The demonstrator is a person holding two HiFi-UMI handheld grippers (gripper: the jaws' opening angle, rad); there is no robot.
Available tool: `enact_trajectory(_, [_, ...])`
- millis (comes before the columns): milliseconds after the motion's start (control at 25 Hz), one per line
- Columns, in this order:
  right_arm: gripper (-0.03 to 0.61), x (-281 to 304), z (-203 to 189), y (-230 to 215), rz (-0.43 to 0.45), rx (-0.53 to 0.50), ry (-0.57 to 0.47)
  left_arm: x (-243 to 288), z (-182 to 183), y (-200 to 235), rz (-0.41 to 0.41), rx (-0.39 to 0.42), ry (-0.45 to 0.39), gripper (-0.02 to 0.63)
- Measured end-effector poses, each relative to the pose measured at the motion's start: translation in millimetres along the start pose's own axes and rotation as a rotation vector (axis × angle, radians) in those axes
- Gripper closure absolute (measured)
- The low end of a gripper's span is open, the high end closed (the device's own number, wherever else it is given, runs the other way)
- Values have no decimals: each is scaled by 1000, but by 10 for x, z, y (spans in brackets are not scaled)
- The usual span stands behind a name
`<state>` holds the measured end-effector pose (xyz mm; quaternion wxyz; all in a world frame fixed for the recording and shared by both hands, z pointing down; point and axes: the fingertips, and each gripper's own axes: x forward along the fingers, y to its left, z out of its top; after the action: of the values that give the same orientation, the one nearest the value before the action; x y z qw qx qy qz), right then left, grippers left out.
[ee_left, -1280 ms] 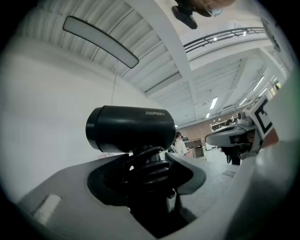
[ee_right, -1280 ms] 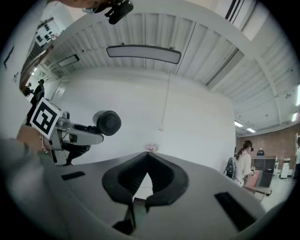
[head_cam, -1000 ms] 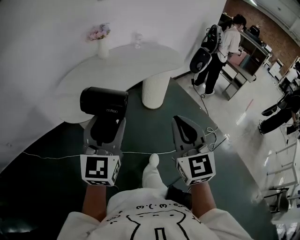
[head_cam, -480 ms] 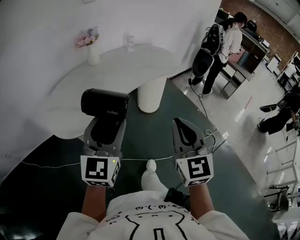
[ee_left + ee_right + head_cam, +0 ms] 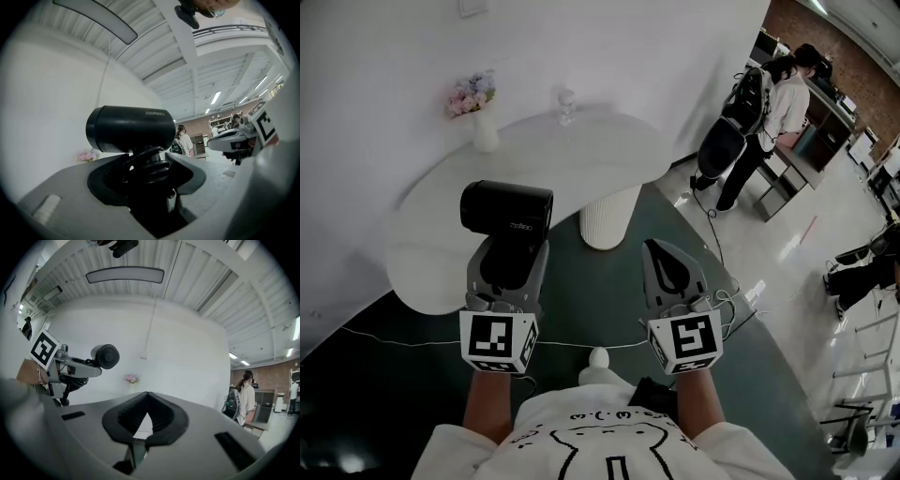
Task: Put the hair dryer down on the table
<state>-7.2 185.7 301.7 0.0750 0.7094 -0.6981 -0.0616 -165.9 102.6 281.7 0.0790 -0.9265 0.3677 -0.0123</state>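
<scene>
The black hair dryer [image 5: 507, 208] stands upright with its barrel lying crosswise, and my left gripper [image 5: 508, 259] is shut on its handle. In the left gripper view the dryer's barrel [image 5: 131, 129] fills the middle and its coiled cord bunches between the jaws of the left gripper [image 5: 150, 169]. It hangs above the near edge of the round white table [image 5: 581, 145]. My right gripper [image 5: 671, 264] is level beside it, shut and empty, over the dark floor. The right gripper view has the closed jaws of the right gripper [image 5: 147, 420] with the dryer [image 5: 105, 356] at the left.
A white vase of flowers [image 5: 480, 112] and a small glass [image 5: 566, 105] stand at the table's far side. The ribbed white pedestal [image 5: 609, 217] holds the table up. A thin white cable [image 5: 394, 339] crosses the dark floor. People [image 5: 769, 103] stand at the far right.
The table has come closer and now lies under the dryer's front. Both grippers keep the same pose, the left still closed on the dryer's handle.
</scene>
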Motion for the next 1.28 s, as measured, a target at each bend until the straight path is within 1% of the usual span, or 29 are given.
enact_trajectory(160, [577,368,-7,-250,23,4,-12,403,3,84,26,-7,-11,373])
enact_trajectory(320, [577,640,-94,-492,34,0,4,788,-95,70,30,-21,8,373])
enact_trajectory(480, [577,745,-221,-569,34,-3,25,957,-234,68,27,-43,25,373])
enact_trajectory(680, [577,828,-236,-645,28,10,25,1050,-228,83,24,-41,19,373])
enact_trajectory(840, [577,922,-288,-628,47,3,25,1105,-287,134,36,-38,19,373])
enact_trajectory(1120, [577,1450,-354,-657,90,-19,43,1508,-488,456,65,-69,54,373])
enact_trajectory(1280, [577,1757,-402,-790,101,-19,49,1811,-592,549,69,-80,71,373])
